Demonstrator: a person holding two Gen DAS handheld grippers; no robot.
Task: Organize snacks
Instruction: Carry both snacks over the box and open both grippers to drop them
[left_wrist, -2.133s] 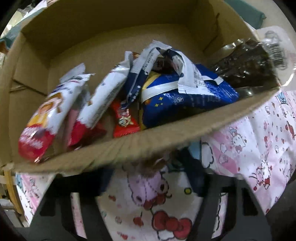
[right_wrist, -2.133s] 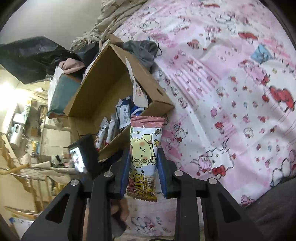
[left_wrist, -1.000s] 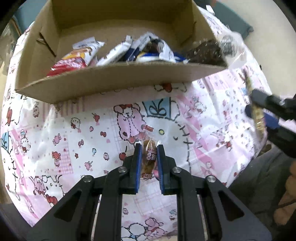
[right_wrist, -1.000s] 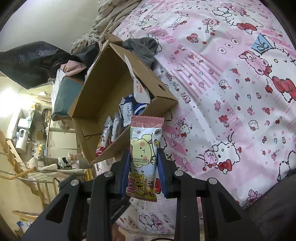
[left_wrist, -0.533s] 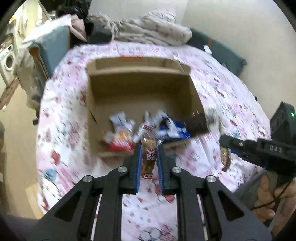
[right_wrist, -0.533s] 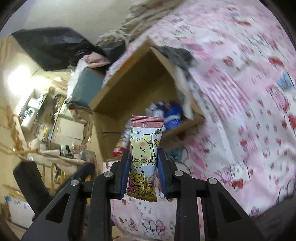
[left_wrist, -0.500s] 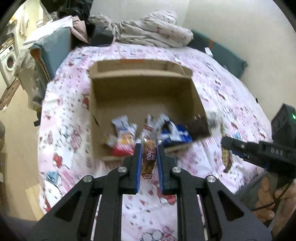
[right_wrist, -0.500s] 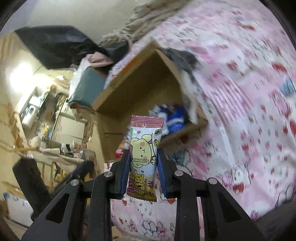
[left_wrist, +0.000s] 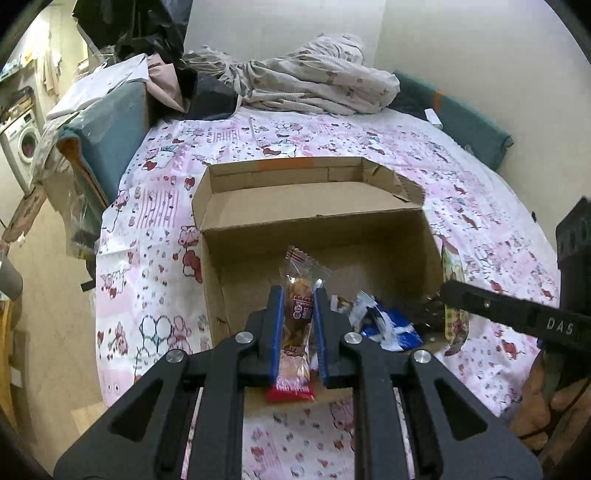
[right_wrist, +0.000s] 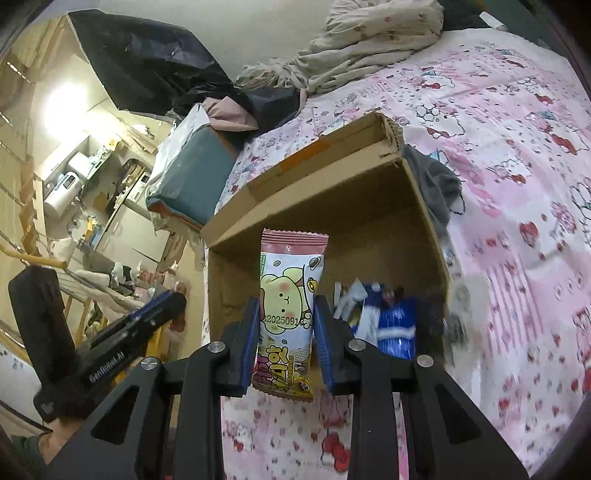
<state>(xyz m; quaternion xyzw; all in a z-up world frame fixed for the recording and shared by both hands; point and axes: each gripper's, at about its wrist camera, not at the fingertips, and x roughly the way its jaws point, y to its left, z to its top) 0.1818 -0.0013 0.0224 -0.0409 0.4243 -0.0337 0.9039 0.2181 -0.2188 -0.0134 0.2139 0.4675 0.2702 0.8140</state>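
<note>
Above cardboard box (left_wrist: 317, 229) on bed: left tongs (left_wrist: 298, 325) pinching small brown snack (left_wrist: 297, 314), right tongs (right_wrist: 286, 332) pinching pink-topped packet (right_wrist: 290, 288); best lowered inside walls, released onto bare far floor, clear of near-right pile

The left gripper (left_wrist: 298, 325) is pointed steeply downward, its two blue-padded fingers (left_wrist: 277, 332) drawn close together and clamped on a slim clear-wrapped snack (left_wrist: 297, 321) that is held upright between them. The right gripper (right_wrist: 286, 332) is likewise angled downward, its pads pressed against the sides of a wider pink-topped snack packet (right_wrist: 288, 314) (held upright, its top edge well above the fingertips). A bare hand (left_wrist: 554, 406) is seen wrapped round the right gripper's handle at the edge of the left wrist view.
</note>
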